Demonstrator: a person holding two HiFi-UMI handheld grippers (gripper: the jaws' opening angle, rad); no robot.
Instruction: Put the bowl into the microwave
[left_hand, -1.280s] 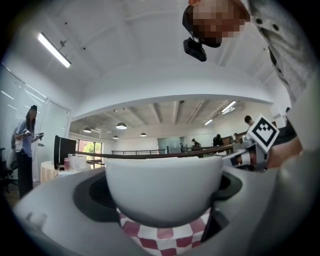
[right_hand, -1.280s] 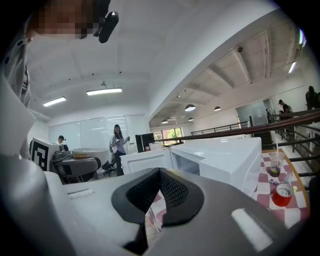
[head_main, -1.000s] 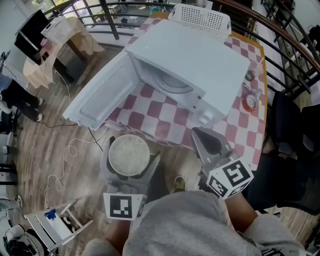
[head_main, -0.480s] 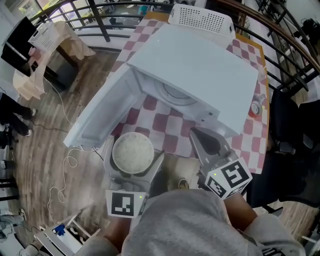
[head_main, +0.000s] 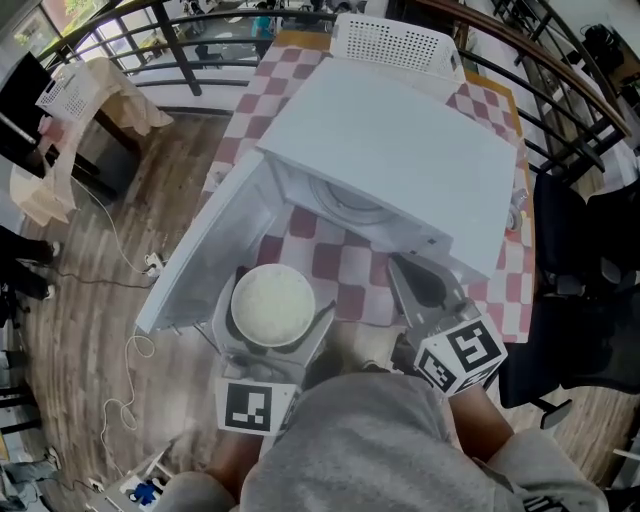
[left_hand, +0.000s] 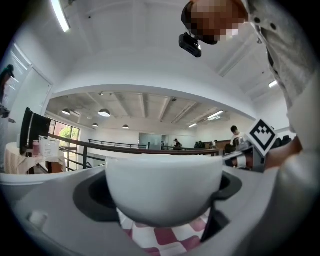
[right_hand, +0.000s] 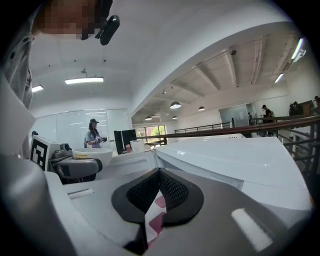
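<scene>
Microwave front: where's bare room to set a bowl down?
The checked cloth before the microwave, between its open door and the right gripper, is bare. So is the turntable inside. The table's right edge holds small items.

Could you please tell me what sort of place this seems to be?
Probably a mezzanine in a large open office or lab: a metal railing, round ceiling lamps, a desk monitor, and the microwave on a checked tablecloth.
</scene>
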